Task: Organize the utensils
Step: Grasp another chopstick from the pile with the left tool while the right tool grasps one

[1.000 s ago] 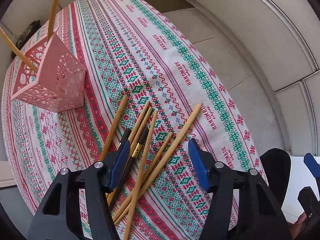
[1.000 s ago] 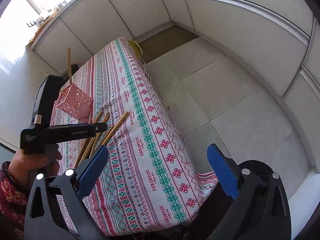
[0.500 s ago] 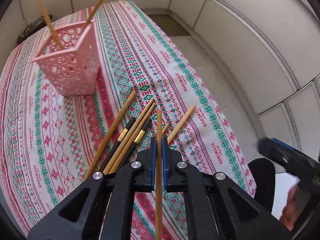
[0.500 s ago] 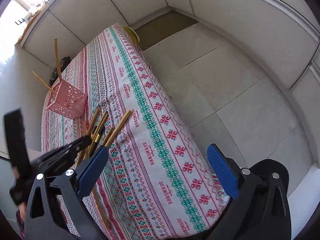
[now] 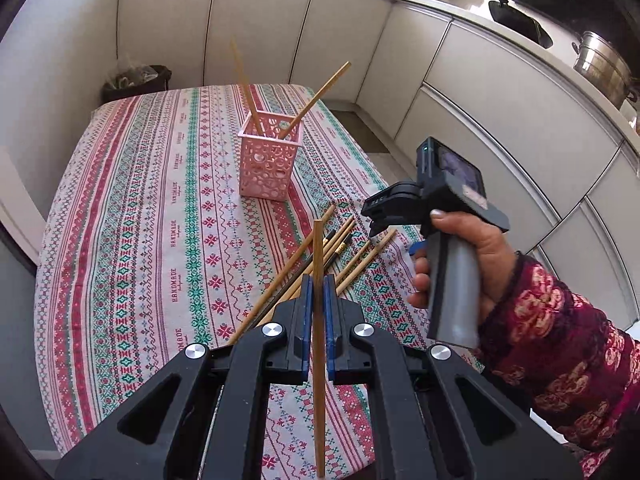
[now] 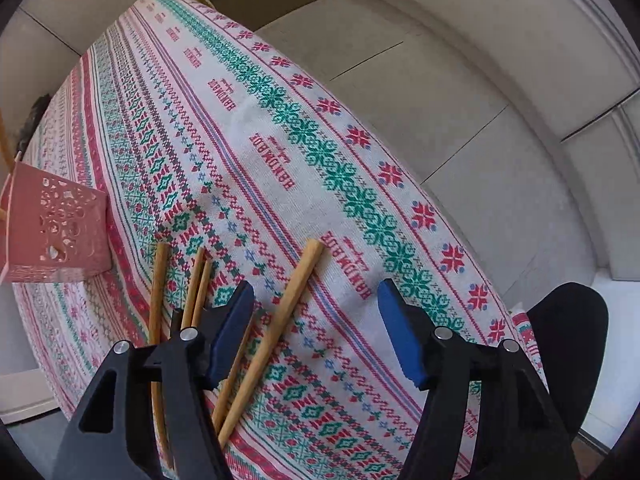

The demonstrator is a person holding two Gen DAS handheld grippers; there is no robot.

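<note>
Left gripper (image 5: 316,296) pinches one chopstick (image 5: 318,320) (upright); right gripper (image 6: 316,320) gapes above others (image 6: 276,328)

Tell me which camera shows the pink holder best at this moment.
The left wrist view: the pink holder stands whole and upright on the tablecloth, open top visible, two chopsticks leaning inside. The right wrist view catches only part of it at the left frame edge, tilted by the lens.

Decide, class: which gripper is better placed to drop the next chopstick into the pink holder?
Left. The left gripper is shut on a chopstick, facing the pink holder. The right gripper is open over loose chopsticks.
</note>
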